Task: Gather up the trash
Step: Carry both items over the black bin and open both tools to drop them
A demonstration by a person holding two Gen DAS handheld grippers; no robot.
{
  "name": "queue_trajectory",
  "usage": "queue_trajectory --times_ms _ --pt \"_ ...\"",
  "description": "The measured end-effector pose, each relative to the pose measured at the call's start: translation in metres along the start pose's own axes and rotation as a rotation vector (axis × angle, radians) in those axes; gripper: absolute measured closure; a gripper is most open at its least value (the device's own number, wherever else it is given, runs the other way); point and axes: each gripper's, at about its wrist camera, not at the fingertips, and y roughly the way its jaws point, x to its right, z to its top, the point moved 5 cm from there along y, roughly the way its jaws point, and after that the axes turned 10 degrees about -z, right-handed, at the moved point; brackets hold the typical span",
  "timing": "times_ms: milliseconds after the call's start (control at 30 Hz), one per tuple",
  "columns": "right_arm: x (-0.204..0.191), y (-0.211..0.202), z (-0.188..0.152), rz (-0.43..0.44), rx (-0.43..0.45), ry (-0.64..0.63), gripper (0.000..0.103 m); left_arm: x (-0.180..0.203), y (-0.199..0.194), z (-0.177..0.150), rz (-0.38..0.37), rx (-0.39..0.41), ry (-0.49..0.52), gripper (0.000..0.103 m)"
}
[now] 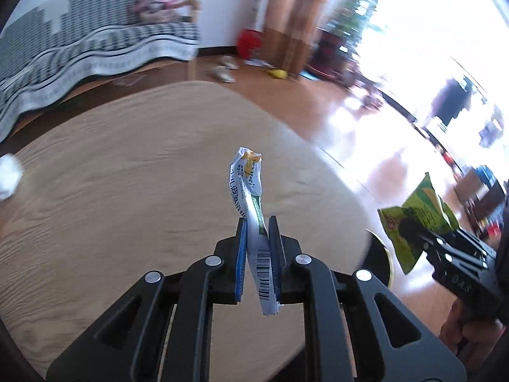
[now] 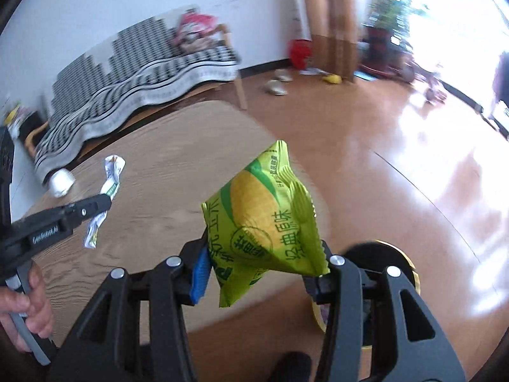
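**Two wrappers lifted over the round table**

Item 1. Left gripper (image 1: 257, 222): jaws nearly closed, pinching a thin white sachet (image 1: 251, 197) with a barcode and green-and-yellow print. The sachet stands upright between the blue pads, its crumpled top above the wooden table (image 1: 127, 175), its lower end hanging behind the fingers. A hand (image 2: 28, 299) grips the handle.

Item 2. Right gripper (image 2: 264, 254): jaws about half apart, clamped on a puffed green-and-yellow snack bag (image 2: 267, 222). The bag is held by its lower part and tilts up over the table's edge, toward the floor side.

Item 3. White roll of tissue (image 2: 62, 183): lying on the table at its far edge, on the sofa side, well apart from both grippers.

Item 4. Dark round bin with a yellow rim (image 2: 410, 273): just beside the table, below the right gripper.

Item 5. Sofa under a black-and-white patterned cover (image 2: 143, 73): beyond the table, against the wall.

Item 6. Red bag (image 2: 299, 52): on the floor, well beyond the table.
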Motion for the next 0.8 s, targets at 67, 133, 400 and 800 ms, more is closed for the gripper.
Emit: queue_trajectory --times_ms 67,133,400,800 --pt "0.040 0.002 -0.006 -0.047 -0.015 0.040 0.056 0.032 0.020 -0.006 -0.041 -0.021 0.044 0.090" --pt "0.076 0.006 -0.014 -0.096 -0.042 0.079 0.056 0.060 0.036 -0.010 -0.078 -0.037 0.080 0.090" --pt "0.171 0.052 -0.056 -0.220 -0.240 0.204 0.056 0.146 0.095 -0.031 -0.228 -0.103 0.172 0.090" --pt "0.177 0.081 -0.070 -0.212 -0.355 0.224 0.055 0.171 0.134 -0.028 -0.268 -0.142 0.173 0.090"
